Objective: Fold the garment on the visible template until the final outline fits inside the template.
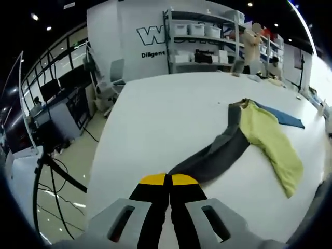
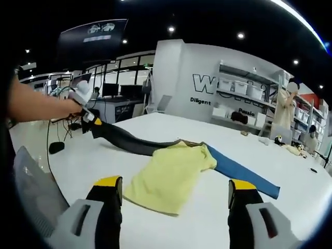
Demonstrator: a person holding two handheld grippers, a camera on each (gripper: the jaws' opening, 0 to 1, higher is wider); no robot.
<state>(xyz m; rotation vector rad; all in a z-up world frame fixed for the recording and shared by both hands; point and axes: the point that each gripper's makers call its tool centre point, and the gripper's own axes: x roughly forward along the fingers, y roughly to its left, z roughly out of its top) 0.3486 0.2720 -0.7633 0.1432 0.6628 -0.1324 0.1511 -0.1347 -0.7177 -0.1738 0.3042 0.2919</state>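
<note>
A garment lies on the white table (image 1: 166,119). It has a yellow-green body (image 1: 270,142), a dark grey sleeve (image 1: 218,155) and a blue sleeve (image 1: 284,117). My left gripper (image 1: 168,180) is shut on the end of the grey sleeve, which stretches from its yellow tips to the body. In the right gripper view, that left gripper (image 2: 87,111), held by a hand, lifts the grey sleeve (image 2: 129,142) off the table at the left. My right gripper (image 2: 175,187) stands open just short of the yellow-green body (image 2: 171,174). The blue sleeve (image 2: 241,174) runs out to the right.
The table's left edge (image 1: 104,155) drops to a floor with a tripod (image 1: 49,171) and cables. Shelves with bins (image 1: 199,44) stand behind the table, with a person (image 1: 252,49) beside them. Small items (image 2: 288,148) lie at the far end. A chair back (image 2: 31,192) is near my right gripper.
</note>
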